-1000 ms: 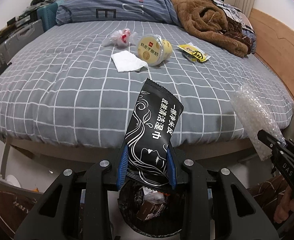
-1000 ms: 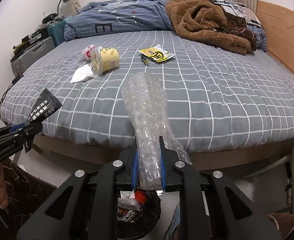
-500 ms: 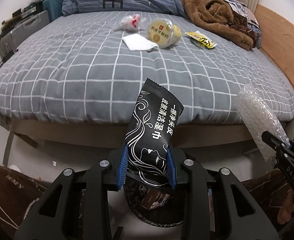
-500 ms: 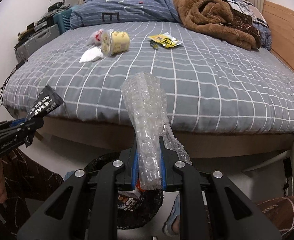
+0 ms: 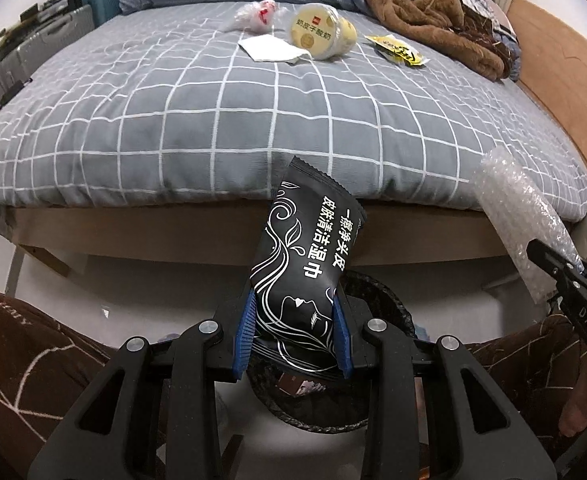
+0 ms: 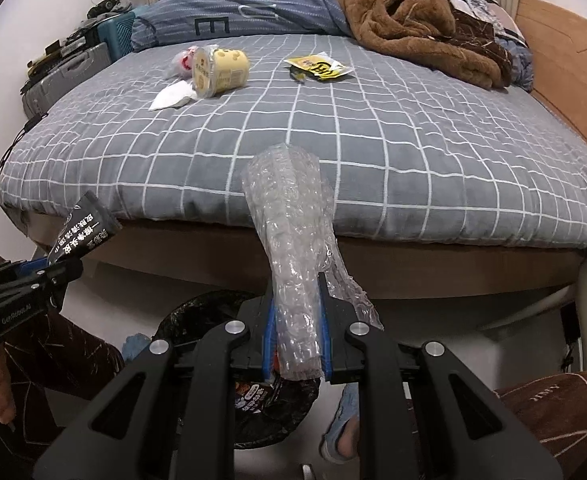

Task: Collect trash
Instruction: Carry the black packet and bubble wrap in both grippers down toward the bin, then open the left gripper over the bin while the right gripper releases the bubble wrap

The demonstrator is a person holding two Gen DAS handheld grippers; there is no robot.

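The left tool point(image 5: 293, 332) pinches a black wet-wipe packet point(image 5: 307, 280) between its blue pads, low in the middle of the left wrist view; the packet stands up, leaning to the right, above the open trash bin point(image 5: 389, 312) lined with a black bag. The right tool point(image 6: 296, 340) pinches a roll of bubble wrap point(image 6: 293, 240) that rises to the centre of the right wrist view, also over the bin point(image 6: 197, 312), where wrappers lie inside.

On the grey checked bed point(image 5: 253, 100), in the upper part of the frame, more trash lies: a yellow cup point(image 5: 323, 32) on its side, a white tissue point(image 5: 273, 48) touching it on the left, a clear plastic wrapper with red print point(image 5: 257, 16) just behind the tissue, and a yellow sachet point(image 5: 401, 50) to the right of the cup. A brown blanket point(image 5: 425, 12) is heaped at the upper right, a blue striped duvet point(image 6: 253, 4) along the top, and suitcases point(image 5: 41, 48) stand at the upper left beside the bed.
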